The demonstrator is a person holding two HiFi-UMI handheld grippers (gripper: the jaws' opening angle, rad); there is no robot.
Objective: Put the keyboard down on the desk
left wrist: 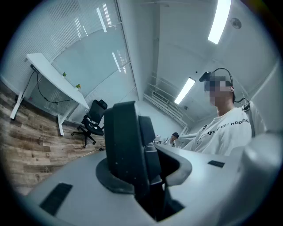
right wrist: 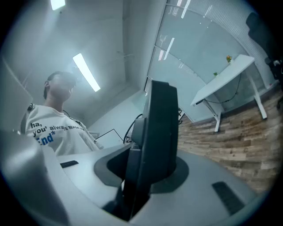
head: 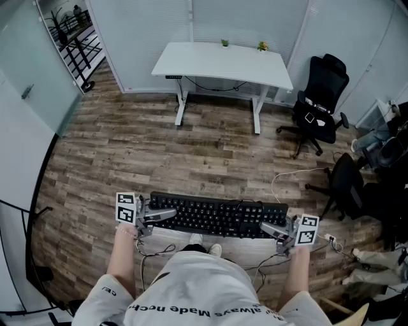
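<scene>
Left hand-held gripper [head: 155, 216] clamped on the left end of a black keyboard [head: 217, 217], keys up, long axis level, left to right (in the air above the wood floor [head: 127, 153]), right hand-held gripper [head: 271, 229] clamped on its right end, white tabletop [head: 217, 60] well beyond.

Wood-plank floor [head: 159, 153], frosted glass walls [head: 242, 19], white desk [head: 223, 63] before them; black office chair [head: 322, 95] beside; ceiling strip lights [left wrist: 219, 20]

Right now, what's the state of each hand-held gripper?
Left hand-held gripper: closed on the left end of the keyboard.
Right hand-held gripper: closed on its right end.
</scene>
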